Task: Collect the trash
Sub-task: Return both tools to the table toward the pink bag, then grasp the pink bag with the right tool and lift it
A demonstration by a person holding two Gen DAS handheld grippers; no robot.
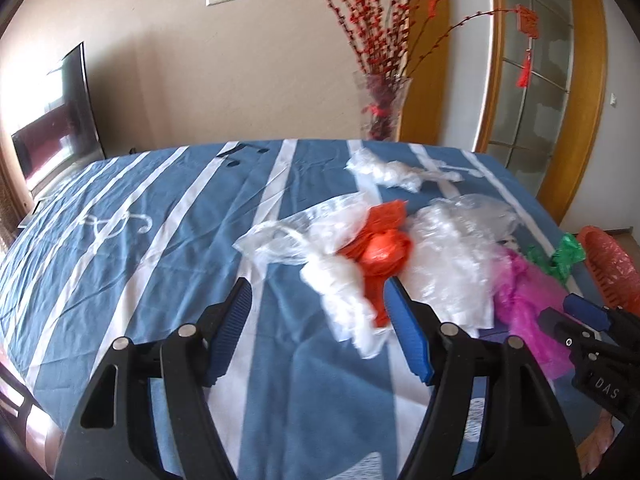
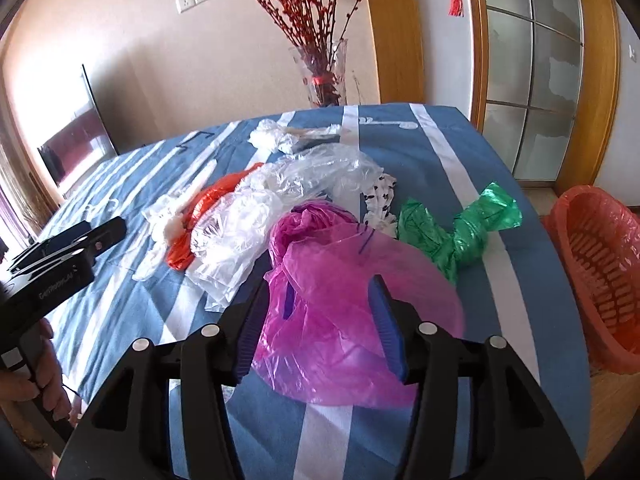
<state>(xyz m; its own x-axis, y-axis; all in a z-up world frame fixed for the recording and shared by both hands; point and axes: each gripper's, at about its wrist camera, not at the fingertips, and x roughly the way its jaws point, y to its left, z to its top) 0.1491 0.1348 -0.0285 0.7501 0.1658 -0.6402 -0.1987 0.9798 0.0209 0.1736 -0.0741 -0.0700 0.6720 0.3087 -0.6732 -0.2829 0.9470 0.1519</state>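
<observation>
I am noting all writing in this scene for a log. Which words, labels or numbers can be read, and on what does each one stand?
"DAS": white letters on the black body of the right claw, seen from the left wrist view.
White lettering on the black body of the left claw: too blurred to read.
Red hanging ornament on the branches: any characters are too small to read.

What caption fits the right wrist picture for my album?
Open right gripper around a pink plastic bag on the striped bed, orange basket nearby.
</observation>
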